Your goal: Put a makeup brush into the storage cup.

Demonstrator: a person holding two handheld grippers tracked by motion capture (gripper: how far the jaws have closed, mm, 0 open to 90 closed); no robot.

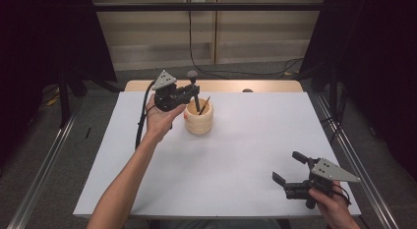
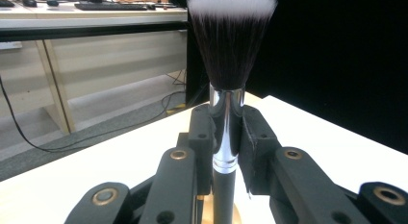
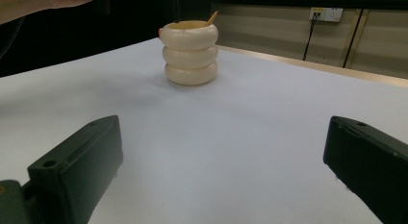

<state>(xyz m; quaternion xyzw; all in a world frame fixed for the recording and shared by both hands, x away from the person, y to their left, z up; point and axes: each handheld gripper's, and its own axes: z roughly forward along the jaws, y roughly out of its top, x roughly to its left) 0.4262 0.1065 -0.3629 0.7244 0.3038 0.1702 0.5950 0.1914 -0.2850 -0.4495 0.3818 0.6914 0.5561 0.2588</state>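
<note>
A cream ribbed holder (image 1: 199, 120) stands on the white table, with a thin wooden stick leaning inside; it shows far ahead as the holder (image 3: 189, 52) in the right gripper view. My left gripper (image 1: 195, 94) is shut on a makeup brush (image 1: 194, 94), held upright with its handle dipping into the holder. In the left gripper view the brush (image 2: 227, 84) rises between the jaws, its chrome ferrule clamped and its dark white-tipped bristles on top. My right gripper (image 1: 290, 166) rests open near the table's front right corner, nothing between its jaws.
The white table top (image 1: 236, 155) has a wooden strip (image 1: 265, 85) along its far edge. Metal rails run down both sides on the floor. Cables (image 1: 231, 69) trail on the floor behind the table.
</note>
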